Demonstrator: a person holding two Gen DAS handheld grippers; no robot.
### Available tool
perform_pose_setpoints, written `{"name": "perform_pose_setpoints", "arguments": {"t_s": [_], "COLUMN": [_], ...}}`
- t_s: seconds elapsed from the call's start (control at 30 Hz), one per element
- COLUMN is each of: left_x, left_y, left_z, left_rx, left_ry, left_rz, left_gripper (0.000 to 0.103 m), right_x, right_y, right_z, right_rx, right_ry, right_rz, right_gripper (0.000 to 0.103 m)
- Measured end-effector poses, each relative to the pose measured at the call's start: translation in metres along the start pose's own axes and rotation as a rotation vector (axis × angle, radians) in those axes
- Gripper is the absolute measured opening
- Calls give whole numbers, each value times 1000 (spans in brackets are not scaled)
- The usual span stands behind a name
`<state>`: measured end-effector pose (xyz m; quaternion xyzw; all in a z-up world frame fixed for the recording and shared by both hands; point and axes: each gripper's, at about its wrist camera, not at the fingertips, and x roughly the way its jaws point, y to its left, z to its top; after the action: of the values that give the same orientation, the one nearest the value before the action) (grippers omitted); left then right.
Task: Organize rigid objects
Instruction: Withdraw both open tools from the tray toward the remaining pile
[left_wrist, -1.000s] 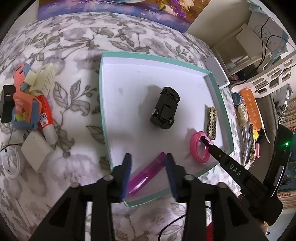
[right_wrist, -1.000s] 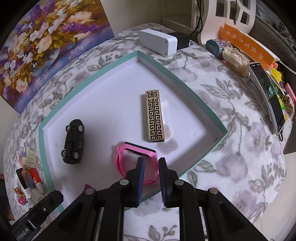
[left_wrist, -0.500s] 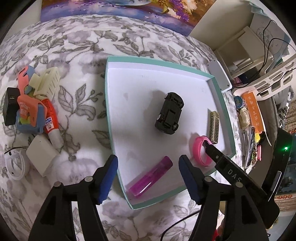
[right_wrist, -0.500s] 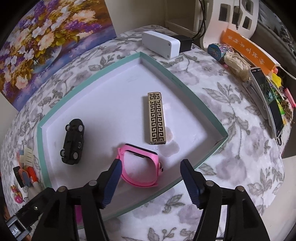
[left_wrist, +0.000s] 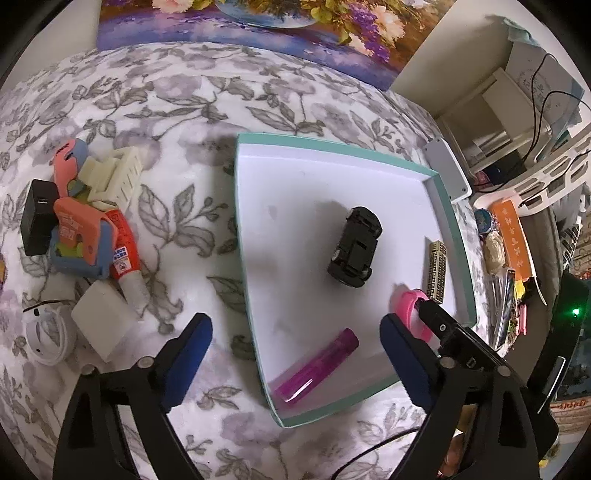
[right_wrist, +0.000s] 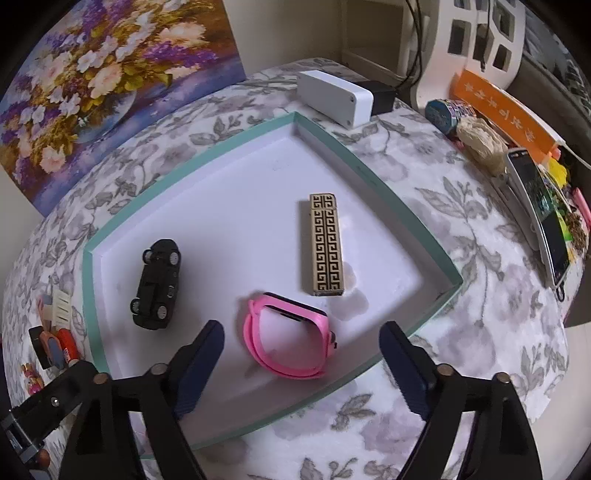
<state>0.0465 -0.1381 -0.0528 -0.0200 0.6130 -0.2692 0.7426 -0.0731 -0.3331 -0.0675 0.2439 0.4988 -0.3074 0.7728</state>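
A white tray with a teal rim (left_wrist: 258, 310) (right_wrist: 406, 210) lies on the flowered cloth. In it are a black toy car (left_wrist: 354, 247) (right_wrist: 157, 282), a gold patterned lighter (left_wrist: 436, 271) (right_wrist: 325, 245), a pink watch (left_wrist: 408, 310) (right_wrist: 288, 336) and a purple lighter (left_wrist: 317, 371). My left gripper (left_wrist: 295, 365) is open and empty above the tray's near corner, over the purple lighter. My right gripper (right_wrist: 301, 363) is open and empty above the pink watch.
Left of the tray lies a pile: a black charger (left_wrist: 37, 218), a cream clip (left_wrist: 114, 181), an orange-blue tool (left_wrist: 79, 236), a glue tube (left_wrist: 125, 258), a white block (left_wrist: 103, 317), a white cable (left_wrist: 46, 332). A white box (right_wrist: 334, 98), a phone (right_wrist: 539, 210) and clutter sit to the right.
My left gripper opened off the purple lighter and my right gripper opened off the pink watch. Both have drawn back and up, leaving both things in the tray.
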Motion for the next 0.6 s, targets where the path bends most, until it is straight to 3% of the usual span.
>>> {"name": "perform_pose_setpoints", "arguments": {"t_s": [0.1,0.6], "left_x": [-1,-4], "left_y": [1,4], "left_z": [0,2], "left_rx": [2,-17], "left_ry": [-14,-43], "left_rz": [14,8], "left_gripper": [96,96], "right_x": [-1,1], "right_y": [2,1], "right_z": [0,0], "right_rx": [-10,-7], "right_ry": [-13,-11], "right_rz": [1,-2], "right_gripper": [102,103]}}
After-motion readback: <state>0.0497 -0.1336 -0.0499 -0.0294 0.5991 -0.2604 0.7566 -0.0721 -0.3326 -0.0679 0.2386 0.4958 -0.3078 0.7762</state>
